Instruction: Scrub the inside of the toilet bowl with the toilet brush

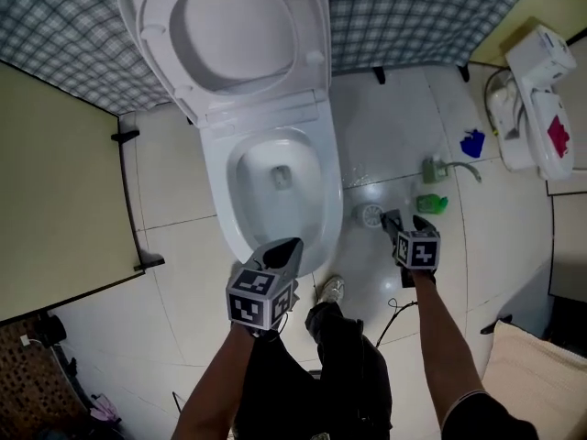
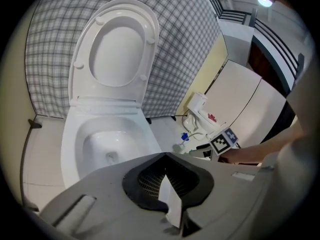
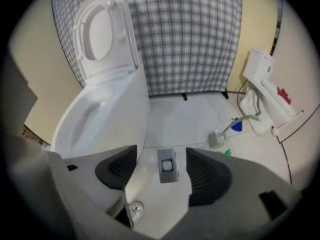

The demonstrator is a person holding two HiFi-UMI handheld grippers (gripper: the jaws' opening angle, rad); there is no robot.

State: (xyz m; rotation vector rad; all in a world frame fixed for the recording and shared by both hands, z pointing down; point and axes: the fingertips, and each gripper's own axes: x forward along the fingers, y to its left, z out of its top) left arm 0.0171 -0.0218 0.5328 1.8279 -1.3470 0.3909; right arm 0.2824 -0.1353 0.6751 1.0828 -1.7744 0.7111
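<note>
Right gripper [image 1: 406,224] open and empty beside floor drain [image 1: 371,214], left gripper [image 1: 285,249] closed over toilet bowl [image 1: 323,191] rim — toilet brush [image 1: 435,169] beyond

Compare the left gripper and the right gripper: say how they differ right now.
The left gripper has its jaws together; the right gripper has them wide apart. The left gripper hangs over the front rim of the toilet bowl; the right gripper hangs over the floor tiles beside it. Both carry a marker cube and point forward.

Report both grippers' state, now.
Left gripper: closed, jaws together at the tips, nothing visibly held.
Right gripper: open, nothing between the jaws.
</note>
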